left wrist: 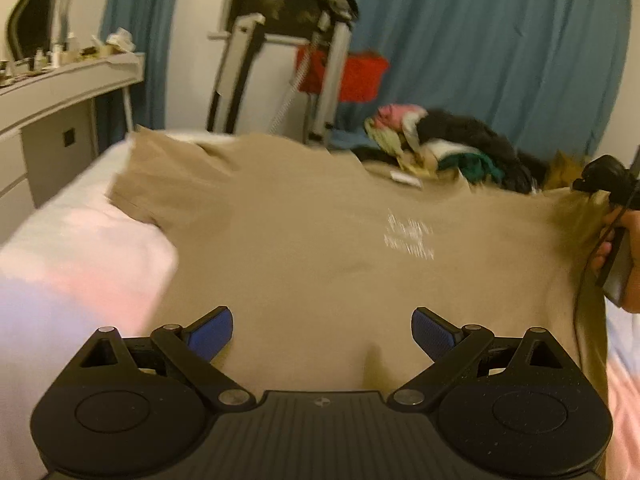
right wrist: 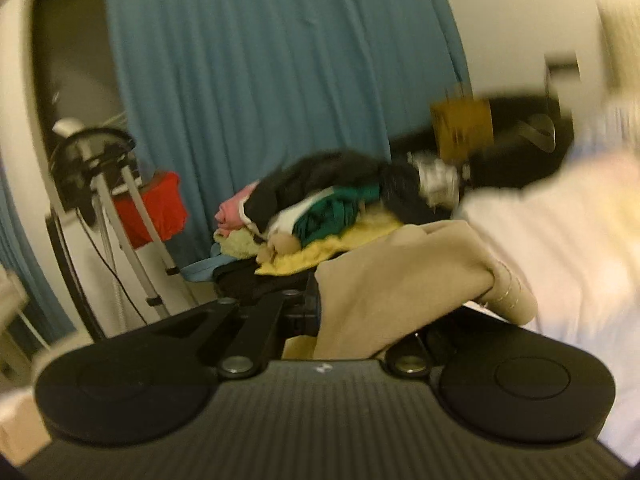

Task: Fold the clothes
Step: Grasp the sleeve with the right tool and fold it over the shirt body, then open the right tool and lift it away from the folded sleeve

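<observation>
From the left wrist, the tan T-shirt (left wrist: 320, 240) lies spread over the white bed (left wrist: 60, 264), filling the middle of the view, one sleeve at 10 o'clock. No fold is made in it that I can see, so I judge the work is only starting. The cloth is soft, matte knit with a small pale print near its centre. The left gripper (left wrist: 322, 334) hovers at 6 o'clock with its blue-padded fingers (left wrist: 212, 332) spread wide, nothing between them. At 3 o'clock a hand (left wrist: 620, 248) holds the right gripper (left wrist: 600, 176), which pinches the shirt's raised edge. A heap of unfolded clothes (left wrist: 448, 148) waits at 1 o'clock, black, green, pink and cream, so most of the job is left.

From the right wrist, the picture is blurred. The right gripper's own fingers are hidden under a bunched fold of the tan T-shirt (right wrist: 400, 280), which drapes thickly over them at 5 o'clock of centre; they are closed on that cloth. The hem shows a stitched seam at 4 o'clock. The heap of unfolded clothes (right wrist: 320, 208) sits just beyond, centre, in front of a pleated blue curtain (right wrist: 260, 80).
</observation>
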Demonstrator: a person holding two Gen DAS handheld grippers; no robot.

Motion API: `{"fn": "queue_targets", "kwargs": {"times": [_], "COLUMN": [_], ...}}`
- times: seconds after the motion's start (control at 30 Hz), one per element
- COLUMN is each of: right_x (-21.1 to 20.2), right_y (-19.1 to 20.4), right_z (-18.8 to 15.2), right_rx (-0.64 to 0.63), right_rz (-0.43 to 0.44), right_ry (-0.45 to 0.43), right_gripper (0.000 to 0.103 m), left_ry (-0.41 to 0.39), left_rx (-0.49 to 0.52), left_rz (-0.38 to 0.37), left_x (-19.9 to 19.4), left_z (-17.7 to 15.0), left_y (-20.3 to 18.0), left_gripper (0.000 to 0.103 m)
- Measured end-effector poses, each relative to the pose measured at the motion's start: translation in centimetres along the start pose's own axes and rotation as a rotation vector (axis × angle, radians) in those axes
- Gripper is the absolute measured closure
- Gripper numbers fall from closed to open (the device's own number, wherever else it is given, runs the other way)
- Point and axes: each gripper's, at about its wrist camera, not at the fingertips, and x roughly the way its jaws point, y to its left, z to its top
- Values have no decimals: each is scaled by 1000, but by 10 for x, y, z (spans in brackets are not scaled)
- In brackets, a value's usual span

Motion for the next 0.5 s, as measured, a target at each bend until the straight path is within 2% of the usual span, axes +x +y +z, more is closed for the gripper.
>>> {"fn": "queue_targets", "kwargs": {"times": [0.07,0.17,0.27,0.37,0.43,0.5], "right_x": [-12,-25,-26,-23,-14,-6], "right_y": [40,103,166,218,244,261], "right_z": [2,-15,-47,-91,-120,-134], "right_rx": [-113,-280,-414,-552,-642,-667], "right_rz": [-19,4,51,105,133,174], "right_ry": [-31,-41,13,47,79,128], "right_gripper": [93,93,93,92,91,91], "left_ry": [-36,-65,-84,-57,-46,-28], "left_rx": [-27,-88,-159,-191,-203,-203], "left_rz": [18,43,47,58,64,74], "left_x": [-15,-32,-41,-37,-32,-24], "left_z": [7,15,18,21,20,18], "left_y": [14,39,64,80,85,87], "left_gripper": [6,6,6,6,6,6]}}
